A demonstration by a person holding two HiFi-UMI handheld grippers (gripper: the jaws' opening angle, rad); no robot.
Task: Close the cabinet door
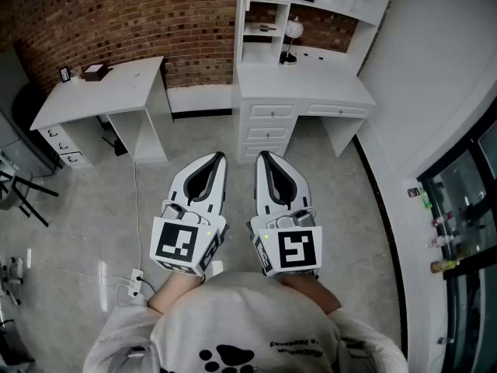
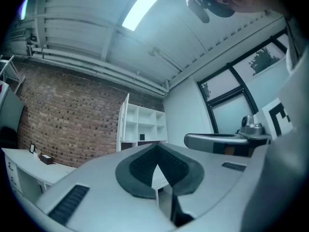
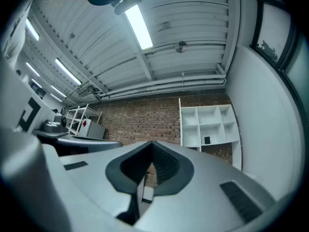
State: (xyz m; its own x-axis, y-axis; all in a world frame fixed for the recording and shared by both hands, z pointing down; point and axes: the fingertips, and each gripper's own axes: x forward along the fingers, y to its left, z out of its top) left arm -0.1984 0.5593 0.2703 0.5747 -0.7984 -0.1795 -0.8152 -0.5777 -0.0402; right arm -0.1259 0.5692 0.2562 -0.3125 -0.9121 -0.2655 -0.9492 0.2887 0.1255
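Left hand-held gripper (image 1: 219, 156) and right hand-held gripper (image 1: 262, 155) are both closed and empty, side by side, well apart from the desk (image 1: 311, 92). The left gripper view shows the cabinet door (image 2: 124, 122) open beside the shelves (image 2: 145, 124); only the head view shows the drawers (image 1: 268, 130).

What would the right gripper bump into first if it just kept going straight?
Nothing close stands ahead of the right gripper. Farther on it would probably meet the white desk with shelves, or the brick wall beside it; depth is unclear.
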